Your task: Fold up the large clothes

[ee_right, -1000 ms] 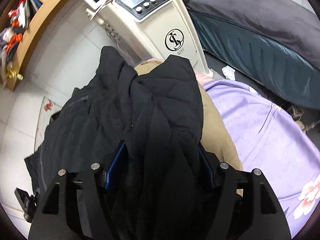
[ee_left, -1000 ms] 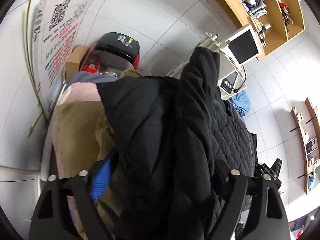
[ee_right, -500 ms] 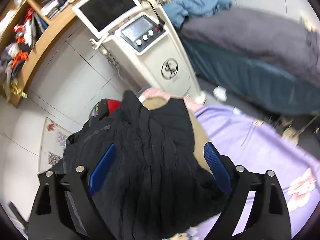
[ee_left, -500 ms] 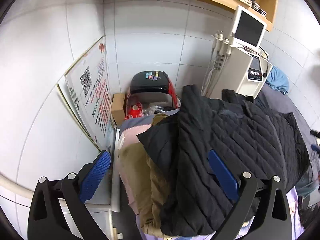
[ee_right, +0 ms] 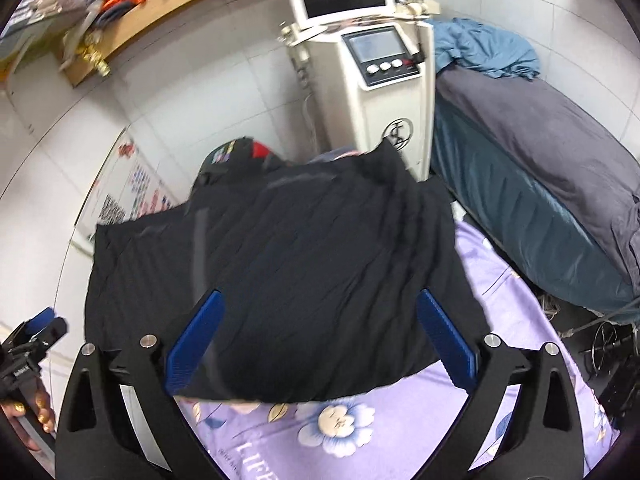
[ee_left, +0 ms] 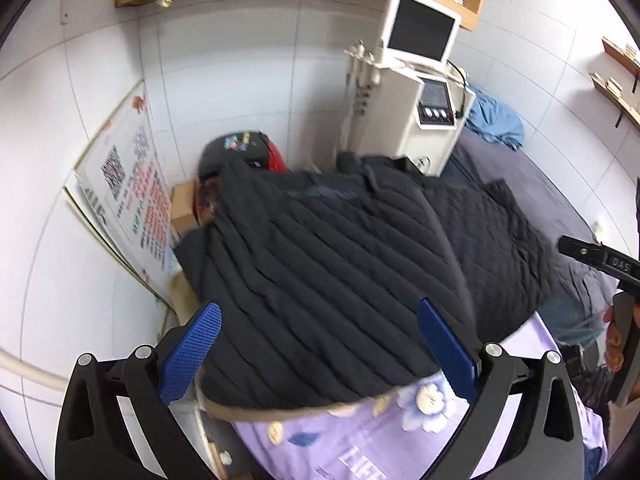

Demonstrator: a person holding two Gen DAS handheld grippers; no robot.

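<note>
A black quilted jacket (ee_left: pixel 340 272) lies folded flat on top of a pile of clothes at the far end of a purple flowered sheet (ee_left: pixel 360 440); it also shows in the right wrist view (ee_right: pixel 288 272). My left gripper (ee_left: pixel 316 352) is open and empty, held back above the jacket's near edge. My right gripper (ee_right: pixel 320 344) is open and empty too, above the jacket's near edge. The right gripper also shows at the right edge of the left wrist view (ee_left: pixel 600 260). The clothes under the jacket are mostly hidden.
A white machine with a screen (ee_left: pixel 416 92) stands behind the pile, next to a red and black case (ee_left: pixel 248 152). A poster board (ee_left: pixel 132 200) leans on the tiled wall at left. A grey and teal bed (ee_right: pixel 540 184) lies at right. Wooden shelves (ee_right: pixel 120 8) hang above.
Both grippers have let go of the black jacket, opened and pulled back. The jacket, held up and bunched before, now lies spread flat on the pile.
</note>
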